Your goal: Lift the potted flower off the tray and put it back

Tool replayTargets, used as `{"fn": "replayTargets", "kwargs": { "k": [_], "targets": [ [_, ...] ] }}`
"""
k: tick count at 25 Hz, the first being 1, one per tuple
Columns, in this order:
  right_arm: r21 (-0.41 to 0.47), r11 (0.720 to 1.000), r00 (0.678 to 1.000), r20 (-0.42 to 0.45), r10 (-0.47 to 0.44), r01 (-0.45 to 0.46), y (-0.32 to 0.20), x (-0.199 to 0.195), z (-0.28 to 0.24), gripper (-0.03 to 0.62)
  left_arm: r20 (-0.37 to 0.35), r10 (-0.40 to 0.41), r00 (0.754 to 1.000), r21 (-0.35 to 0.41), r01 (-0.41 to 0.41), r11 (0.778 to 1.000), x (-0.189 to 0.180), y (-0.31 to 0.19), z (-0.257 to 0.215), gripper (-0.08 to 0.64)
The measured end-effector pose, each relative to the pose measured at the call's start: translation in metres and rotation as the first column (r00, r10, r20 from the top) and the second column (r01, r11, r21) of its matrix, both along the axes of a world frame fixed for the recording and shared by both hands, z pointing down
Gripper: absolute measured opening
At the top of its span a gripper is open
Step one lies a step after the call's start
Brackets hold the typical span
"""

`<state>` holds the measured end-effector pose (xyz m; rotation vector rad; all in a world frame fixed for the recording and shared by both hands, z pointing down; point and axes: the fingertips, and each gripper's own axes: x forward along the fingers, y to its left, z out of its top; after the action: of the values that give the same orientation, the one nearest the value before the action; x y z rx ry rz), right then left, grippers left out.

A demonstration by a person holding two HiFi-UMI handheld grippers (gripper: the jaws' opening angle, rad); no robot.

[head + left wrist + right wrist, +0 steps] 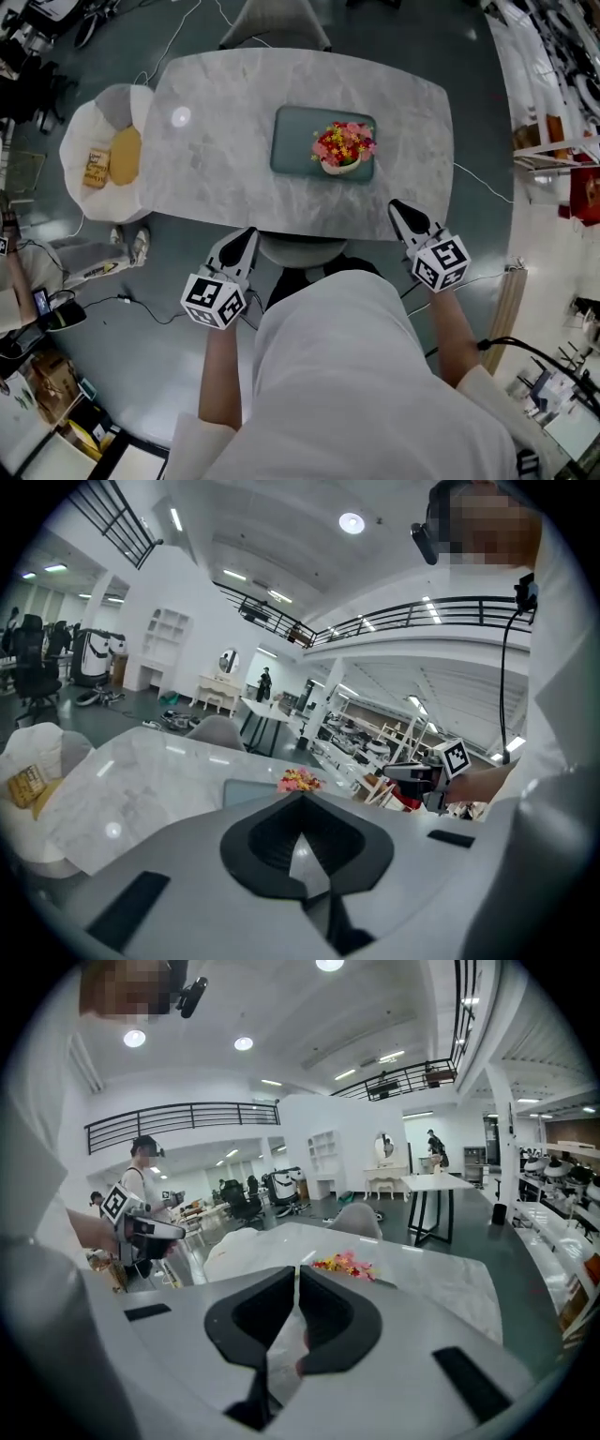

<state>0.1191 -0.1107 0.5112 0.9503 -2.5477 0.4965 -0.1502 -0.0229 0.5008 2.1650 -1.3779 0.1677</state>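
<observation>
The potted flower point(343, 147), pink, red and yellow blooms in a small white pot, stands on the right part of a teal tray point(300, 141) on the marble table point(225, 159). My left gripper point(251, 232) hovers at the table's near edge, well short of the tray, jaws shut and empty. My right gripper point(396, 204) is over the near right edge, also shut on nothing. In the left gripper view the flower point(298, 780) peeks just above the closed tips point(302, 796). In the right gripper view the flower point(345, 1265) lies ahead and slightly right of the gripper point(297, 1269).
A white armchair point(80, 141) holding a yellow cushion and a snack bag stands off the table's left end. A grey chair point(277, 23) is at the far side and a round stool point(300, 251) is under the near edge. Cables run across the floor.
</observation>
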Motion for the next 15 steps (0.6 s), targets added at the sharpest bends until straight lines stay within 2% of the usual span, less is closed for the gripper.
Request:
{"fn": "replayTargets", "kwargs": {
  "k": [9,15],
  "targets": [
    [-0.063,0.982,0.979,-0.080,-0.185,0.181,-0.032,-0.023,0.040,0.061,0.005,-0.062,0.998,-0.043,0.063,0.997,0.007,0.001,0.011,0.009],
    [-0.085,0.929,0.907,-0.203,-0.369,0.359,-0.051,-0.050,0.087,0.075,0.021,-0.090,0.996,-0.066,0.091,0.994,0.011,0.001,0.020,0.009]
  ]
}}
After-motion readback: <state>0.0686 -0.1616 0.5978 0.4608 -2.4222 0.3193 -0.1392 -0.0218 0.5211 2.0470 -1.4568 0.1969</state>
